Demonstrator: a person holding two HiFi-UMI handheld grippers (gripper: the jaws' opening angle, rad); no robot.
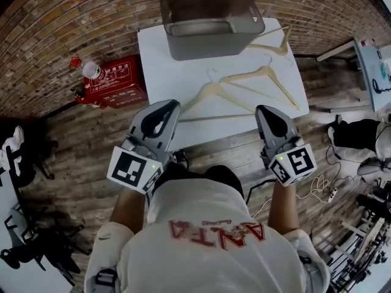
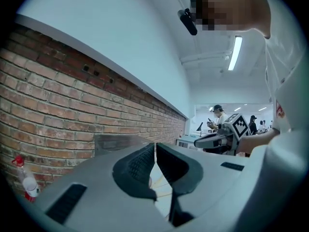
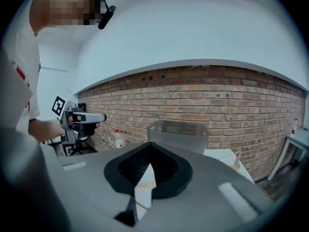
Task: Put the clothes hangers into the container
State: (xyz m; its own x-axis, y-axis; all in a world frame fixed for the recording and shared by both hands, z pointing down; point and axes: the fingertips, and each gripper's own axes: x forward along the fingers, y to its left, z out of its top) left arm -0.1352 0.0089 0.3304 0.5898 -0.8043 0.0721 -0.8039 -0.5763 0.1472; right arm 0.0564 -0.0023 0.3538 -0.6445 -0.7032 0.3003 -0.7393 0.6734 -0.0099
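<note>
The white table [image 1: 165,60] stands in front of me on the brick floor. At my 12 o'clock, on its far edge, sits the grey see-through container [image 1: 208,44], with no hanger in it. A red box [image 1: 113,81] lies on the floor at about 10 o'clock, off the table's left side.

All three wooden hangers are out on the tabletop. The nearest hanger [image 1: 211,92] lies just ahead between my two tools. The middle hanger [image 1: 264,73] is at 1 o'clock, close beside it. The far hanger [image 1: 276,46] lies just off the container's right wall, at the container's 3 o'clock.

My left gripper [image 1: 168,107] is at 11 o'clock over the table's near edge, its fingers pressed together on nothing. My right gripper [image 1: 266,110] is at 1 o'clock, its fingers likewise closed and empty.

A small bottle [image 1: 91,71] stands at the red box's far left corner.
</note>
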